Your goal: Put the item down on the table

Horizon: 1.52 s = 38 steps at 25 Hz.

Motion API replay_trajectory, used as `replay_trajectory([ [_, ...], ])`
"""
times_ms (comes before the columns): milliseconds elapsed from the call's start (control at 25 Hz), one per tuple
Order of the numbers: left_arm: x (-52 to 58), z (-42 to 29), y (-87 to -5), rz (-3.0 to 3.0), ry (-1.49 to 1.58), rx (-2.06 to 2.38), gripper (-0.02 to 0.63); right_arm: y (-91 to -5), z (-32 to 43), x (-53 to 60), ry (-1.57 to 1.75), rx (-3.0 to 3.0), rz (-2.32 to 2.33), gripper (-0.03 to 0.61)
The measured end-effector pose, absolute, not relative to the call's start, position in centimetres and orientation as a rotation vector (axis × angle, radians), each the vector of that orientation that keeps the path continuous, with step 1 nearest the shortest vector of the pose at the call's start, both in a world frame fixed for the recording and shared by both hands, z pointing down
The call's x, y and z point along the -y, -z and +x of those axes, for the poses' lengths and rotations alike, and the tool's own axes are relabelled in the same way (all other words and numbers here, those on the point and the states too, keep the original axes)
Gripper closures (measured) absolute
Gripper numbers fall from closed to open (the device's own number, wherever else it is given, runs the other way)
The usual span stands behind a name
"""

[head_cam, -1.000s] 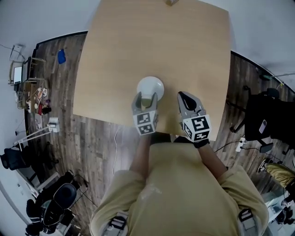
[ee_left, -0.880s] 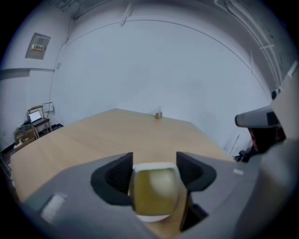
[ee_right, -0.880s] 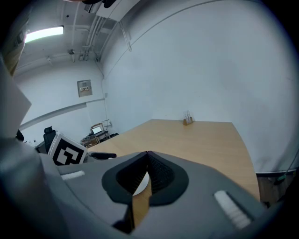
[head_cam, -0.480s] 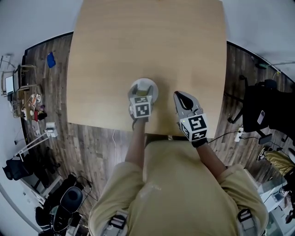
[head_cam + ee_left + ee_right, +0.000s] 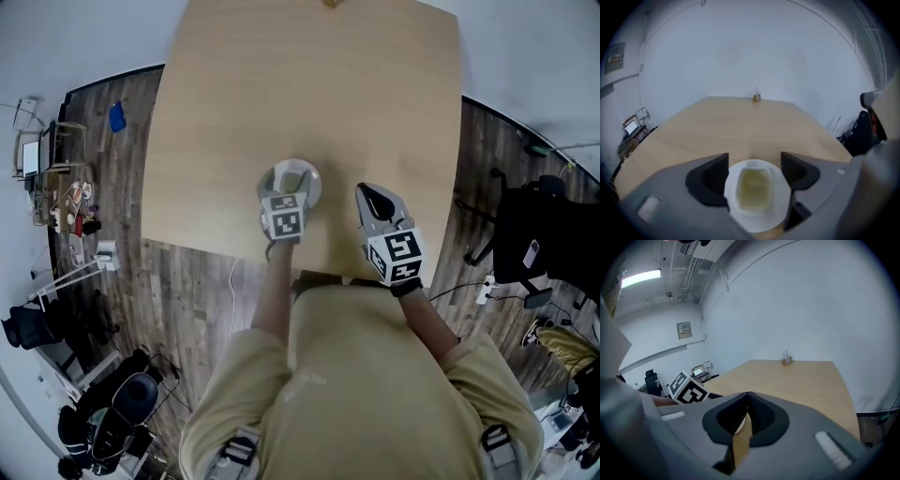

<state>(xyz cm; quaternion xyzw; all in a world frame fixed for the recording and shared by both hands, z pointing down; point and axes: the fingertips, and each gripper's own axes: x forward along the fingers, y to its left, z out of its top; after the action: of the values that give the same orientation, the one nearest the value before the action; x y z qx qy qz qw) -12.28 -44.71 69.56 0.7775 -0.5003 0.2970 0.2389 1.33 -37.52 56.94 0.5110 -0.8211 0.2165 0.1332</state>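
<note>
A small white round dish [image 5: 298, 174] with a pale yellow-green inside sits between the jaws of my left gripper [image 5: 290, 192], which is shut on it. In the left gripper view the dish [image 5: 754, 187] fills the gap, one dark jaw pressing each side. It is low over the wooden table [image 5: 281, 84] near the front edge; whether it touches the table I cannot tell. My right gripper [image 5: 373, 197] hovers just to the right of the dish, over the same front edge. Its jaws meet at the tips with nothing between them [image 5: 747, 401].
A small wooden holder [image 5: 756, 97] stands at the table's far end, also in the right gripper view [image 5: 787, 357]. A black chair [image 5: 534, 234] is on the floor to the right. Clutter and shelves [image 5: 66, 197] and a blue object [image 5: 116, 117] lie left.
The left gripper has swung over the dish so its marker cube now faces up and covers the dish's near side. The right gripper has hardly moved.
</note>
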Motion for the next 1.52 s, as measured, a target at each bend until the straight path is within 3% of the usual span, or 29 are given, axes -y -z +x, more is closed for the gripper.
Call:
replay_trajectory([
  [160,42.5,-12.4,-64.9,2.154,-0.685,1.46,0.284,-55.2,2.0,35.7,-0.584,2.435,1.485,0.574],
  [1040,17.0,-6.5,-42.5,2.406,-0.084,1.833,0.597,-43.8,6.1,18.4,-0.237,2.733,1.464,0.574],
  [1520,13.3,-7.9,-40.8,2.432,-0.023,1.885,0.612,-42.3,6.2,15.2,-0.17,2.722,1.499,0.574],
])
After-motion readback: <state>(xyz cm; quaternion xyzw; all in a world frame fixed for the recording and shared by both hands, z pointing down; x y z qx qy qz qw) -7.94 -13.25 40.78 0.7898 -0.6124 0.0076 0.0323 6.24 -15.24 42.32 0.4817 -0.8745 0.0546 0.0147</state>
